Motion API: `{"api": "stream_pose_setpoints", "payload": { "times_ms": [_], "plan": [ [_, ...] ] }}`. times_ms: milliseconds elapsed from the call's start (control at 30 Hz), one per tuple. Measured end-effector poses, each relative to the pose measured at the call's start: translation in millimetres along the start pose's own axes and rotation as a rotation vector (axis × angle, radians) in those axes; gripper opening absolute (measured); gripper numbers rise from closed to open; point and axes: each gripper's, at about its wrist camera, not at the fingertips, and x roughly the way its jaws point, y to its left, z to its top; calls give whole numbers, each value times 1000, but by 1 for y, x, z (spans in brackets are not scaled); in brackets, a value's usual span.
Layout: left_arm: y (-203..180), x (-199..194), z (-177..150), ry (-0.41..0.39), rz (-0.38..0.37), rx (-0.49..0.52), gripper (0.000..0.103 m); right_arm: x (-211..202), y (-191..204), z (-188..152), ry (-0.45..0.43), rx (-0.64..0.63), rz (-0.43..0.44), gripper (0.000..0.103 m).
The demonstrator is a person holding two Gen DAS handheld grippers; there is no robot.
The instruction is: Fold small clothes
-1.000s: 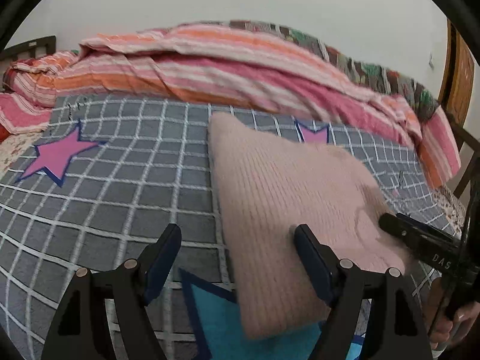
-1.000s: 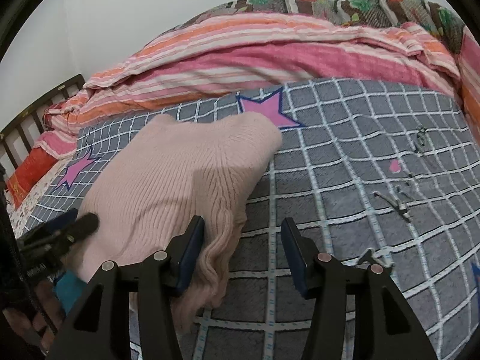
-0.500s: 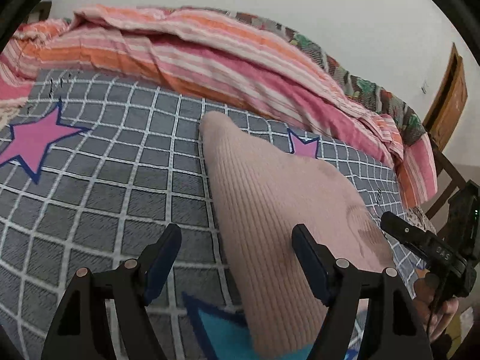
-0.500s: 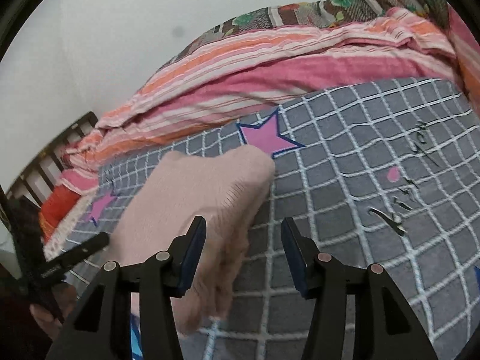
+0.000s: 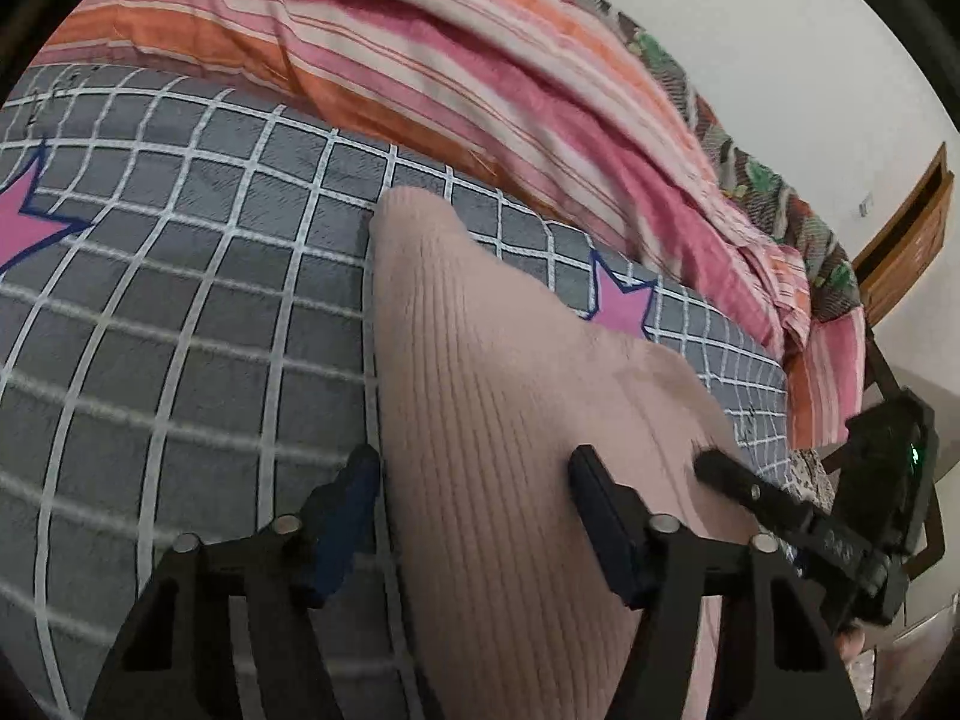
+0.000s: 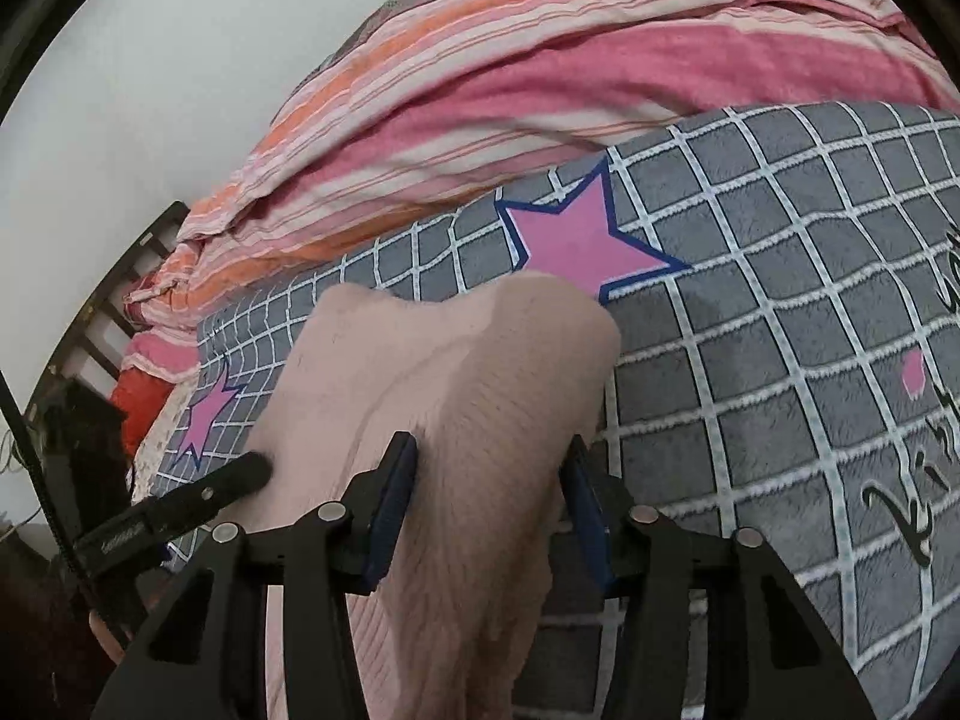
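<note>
A pale pink ribbed knit garment lies folded on the grey checked blanket. My left gripper is open, its fingers straddling the garment's near left edge. My right gripper is open too, its fingers on either side of the garment's near right part. Each gripper shows in the other's view: the right gripper at the garment's right side, the left gripper at its left side. The garment's near end is hidden under the grippers.
A bunched pink and orange striped quilt lies along the far side of the bed. Pink stars mark the blanket. A wooden headboard is at far left, a wooden door at right.
Both grippers have moved forward and lower over the garment, so its near end now lies between each pair of open fingers. The garment itself looks unmoved.
</note>
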Motion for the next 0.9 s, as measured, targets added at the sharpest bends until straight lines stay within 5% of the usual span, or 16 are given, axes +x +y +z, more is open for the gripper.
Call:
{"api": "stream_pose_setpoints", "payload": {
  "times_ms": [100, 167, 367, 433, 533, 667, 733, 900],
  "plan": [
    [1, 5, 3, -13, 19, -3, 37, 6, -3, -1, 14, -4, 32, 30],
    [-1, 0, -3, -60, 29, 31, 35, 4, -3, -3, -13, -21, 50, 10],
    [0, 6, 19, -56, 74, 45, 45, 8, 7, 0, -33, -111, -18, 13],
    [4, 18, 32, -37, 108, 27, 47, 9, 3, 5, -25, -90, -11, 27],
    [8, 36, 48, -3, 137, 12, 47, 10, -7, 14, -30, -53, -21, 36],
    [13, 45, 58, -38, 168, -6, 46, 19, -23, 16, -6, 11, 10, 33],
    [12, 47, 58, -64, 176, 13, 26, 22, -26, 16, -8, 22, 26, 16],
    [-3, 42, 54, -94, 240, 73, 31, 23, -21, 13, -24, -5, -7, 12]
  ]
}}
